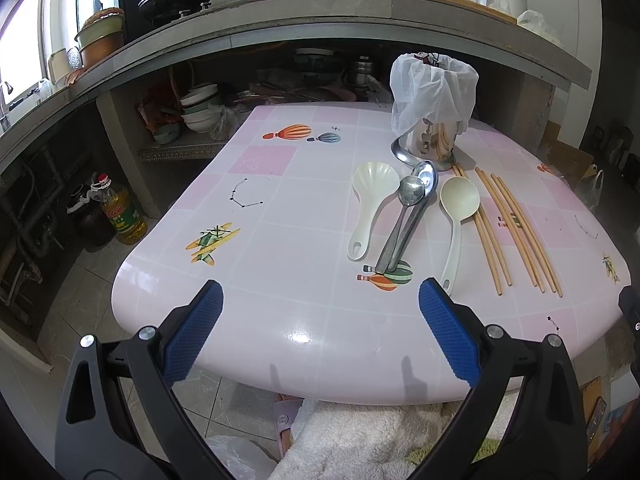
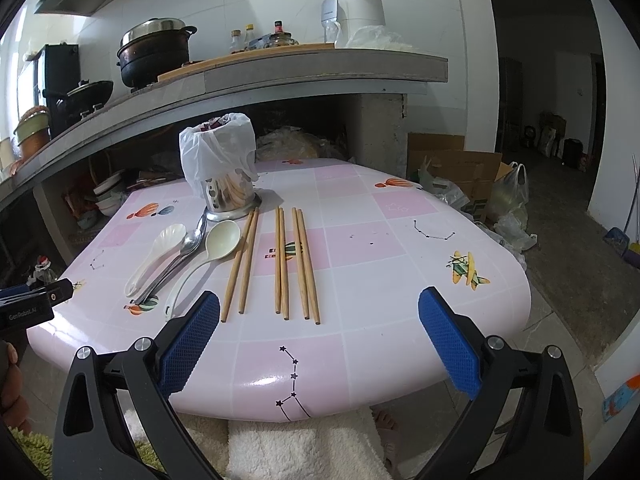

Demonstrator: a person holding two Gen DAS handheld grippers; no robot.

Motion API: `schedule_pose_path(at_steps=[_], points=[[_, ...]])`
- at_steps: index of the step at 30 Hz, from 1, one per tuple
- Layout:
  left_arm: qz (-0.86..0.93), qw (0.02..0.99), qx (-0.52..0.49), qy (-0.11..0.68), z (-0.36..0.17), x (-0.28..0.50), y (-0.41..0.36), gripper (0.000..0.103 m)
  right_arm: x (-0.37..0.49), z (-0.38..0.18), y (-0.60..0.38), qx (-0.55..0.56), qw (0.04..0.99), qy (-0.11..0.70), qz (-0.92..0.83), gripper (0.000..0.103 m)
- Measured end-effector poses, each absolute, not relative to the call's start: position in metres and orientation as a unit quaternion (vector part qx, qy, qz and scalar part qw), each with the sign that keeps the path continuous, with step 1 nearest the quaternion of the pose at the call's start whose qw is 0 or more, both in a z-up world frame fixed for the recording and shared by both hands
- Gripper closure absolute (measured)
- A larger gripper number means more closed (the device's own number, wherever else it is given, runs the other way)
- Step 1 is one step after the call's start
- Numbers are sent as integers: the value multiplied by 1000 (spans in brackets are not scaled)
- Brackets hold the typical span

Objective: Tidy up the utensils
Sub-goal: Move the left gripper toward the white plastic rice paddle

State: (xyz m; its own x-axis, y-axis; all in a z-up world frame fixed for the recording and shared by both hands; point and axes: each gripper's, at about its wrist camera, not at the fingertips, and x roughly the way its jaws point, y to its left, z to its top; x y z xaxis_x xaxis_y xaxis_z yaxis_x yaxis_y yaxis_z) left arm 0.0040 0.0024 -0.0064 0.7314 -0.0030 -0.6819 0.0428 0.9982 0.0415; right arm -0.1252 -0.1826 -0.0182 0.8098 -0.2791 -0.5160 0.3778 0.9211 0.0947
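L gripper [image 1: 320, 336] hovers off the near edge of the counter [image 1: 280, 288], blue pads wide apart, nothing between them. R gripper [image 2: 319, 336] likewise over the near edge, pads spread, empty. Counter has a pink/white tile-print top w/ balloon and plane pics. Metal utensil holder [image 2: 228, 196] stands upright toward the far edge, w/ a white plastic bag [image 2: 216, 152] draped over its rim; can't tell what's inside. Just in front of the holder, utensils lie flat in a row, handles pointing to the near edge. From the left: white shell-shaped rice scoop [image 1: 370, 204], two metal spoons [image 1: 408, 216] overlapping each other w/ bowls toward the holder, then a cream ladle [image 1: 458, 216] w/ its handle end just beside the L gripper's right pad in the left wrist view. Right of the ladle, wooden chopsticks [image 2: 280, 260] lie in three loose pairs, roughly parallel, tips near the holder base. Right half of the counter bare apart from print. A fluffy white towel [image 2: 304, 448] shows below the near edge. In the right wrist view the L gripper's black body shows at far left, held by a hand [image 2: 10, 392].
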Motion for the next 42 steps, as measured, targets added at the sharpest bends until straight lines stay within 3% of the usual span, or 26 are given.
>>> schedule_pose_path(at_steps=[17,42], points=[[-15,908,70,413,-34,48,-4,8,-66,-24,-195,92,941,279,-171,6],[-134,892,-60,427,-46,109,-1,8,7,-23,-170,78,960,266,-31,6]])
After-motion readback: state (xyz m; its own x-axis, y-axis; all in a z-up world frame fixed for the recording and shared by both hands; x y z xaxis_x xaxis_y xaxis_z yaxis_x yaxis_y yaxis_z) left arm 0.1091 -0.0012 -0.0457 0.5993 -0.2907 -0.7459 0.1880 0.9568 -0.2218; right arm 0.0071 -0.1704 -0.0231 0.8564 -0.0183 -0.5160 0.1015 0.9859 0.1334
